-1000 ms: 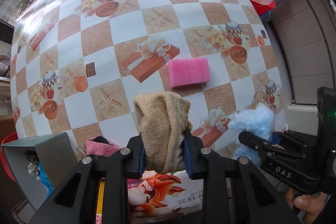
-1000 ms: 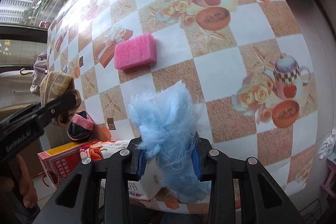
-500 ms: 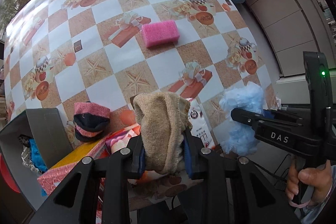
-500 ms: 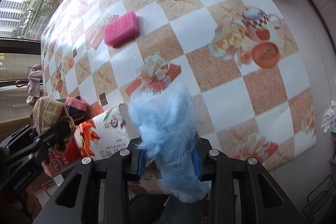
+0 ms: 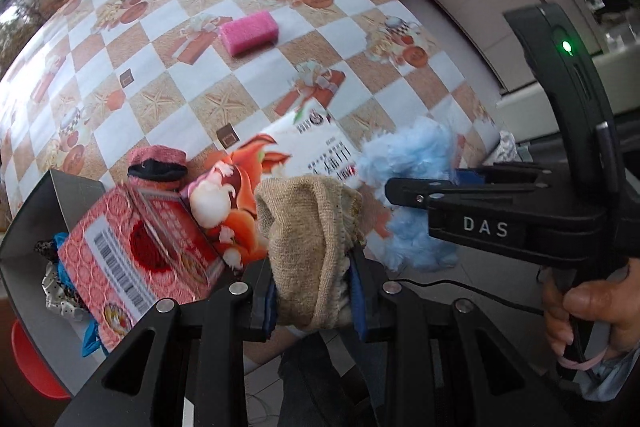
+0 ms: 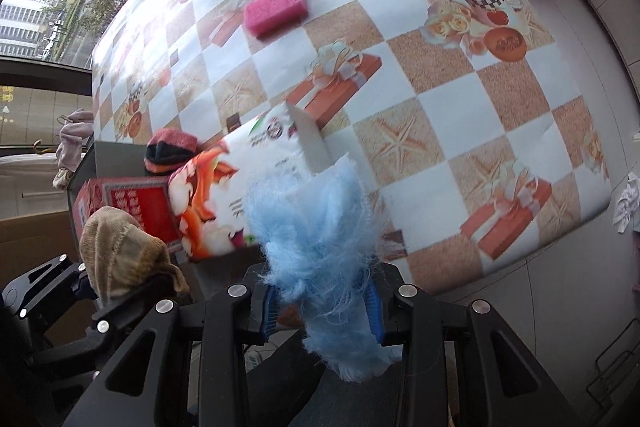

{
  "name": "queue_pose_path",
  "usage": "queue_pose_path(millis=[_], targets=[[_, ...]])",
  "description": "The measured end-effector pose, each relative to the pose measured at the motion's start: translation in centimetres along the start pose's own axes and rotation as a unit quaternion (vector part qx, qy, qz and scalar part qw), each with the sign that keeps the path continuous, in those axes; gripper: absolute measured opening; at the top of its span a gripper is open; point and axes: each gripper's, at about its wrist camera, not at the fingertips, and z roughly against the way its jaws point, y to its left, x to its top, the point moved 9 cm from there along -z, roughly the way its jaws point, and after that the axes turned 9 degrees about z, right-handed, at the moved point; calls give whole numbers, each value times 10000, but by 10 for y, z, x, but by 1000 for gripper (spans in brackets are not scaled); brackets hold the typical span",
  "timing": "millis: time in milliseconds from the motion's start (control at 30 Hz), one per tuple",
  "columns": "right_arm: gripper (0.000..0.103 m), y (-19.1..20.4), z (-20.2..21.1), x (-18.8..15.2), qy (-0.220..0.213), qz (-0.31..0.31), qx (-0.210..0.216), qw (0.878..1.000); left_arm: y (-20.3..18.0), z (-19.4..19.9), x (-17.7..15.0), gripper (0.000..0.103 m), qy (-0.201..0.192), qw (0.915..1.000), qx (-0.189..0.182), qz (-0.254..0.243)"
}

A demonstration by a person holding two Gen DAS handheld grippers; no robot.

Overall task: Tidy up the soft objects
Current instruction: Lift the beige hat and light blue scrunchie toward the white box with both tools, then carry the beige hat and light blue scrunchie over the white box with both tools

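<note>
Tan knitted sock (image 5: 308,247) is clamped between the closed jaws of the left claw (image 5: 312,303), held off the near edge of the surface (image 5: 248,99). Pale blue fluffy cloth (image 6: 320,255) is pinched in the same way by the right claw (image 6: 322,311), seen at 3 o'clock of the sock in the left view. A pink sponge (image 5: 249,33) lies on the checked surface at 12 o'clock, well apart. A pink-and-black sock (image 5: 158,167) rests at 10 o'clock, beside a printed carton (image 5: 256,179).
</note>
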Motion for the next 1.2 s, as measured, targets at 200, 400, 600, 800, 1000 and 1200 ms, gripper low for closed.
queue_pose_path(millis=[200, 400, 600, 800, 1000, 1200], targets=[[37, 28, 0, -22, 4, 156, 14, 9999, 10, 15, -25, 31, -218, 9990, 196, -339], [37, 66, -1, -38, 16, 473, 67, 9989, 37, 34, -40, 32, -514, 9980, 307, -190], [37, 105, 12, -39, -164, 1113, -74, 9936, 67, 54, -60, 32, -707, 9967, 124, 379], [37, 144, 19, -43, -294, 1750, -144, 9840, 100, 69, -72, 32, -890, 9910, 69, 998], [37, 168, 11, -52, -232, 2074, -121, 9779, 122, 71, -87, 32, -904, 9866, 165, 1348], [37, 192, 5, -57, -210, 2239, 18, 9744, 148, 79, -105, 32, -1003, 9803, 272, 1682]])
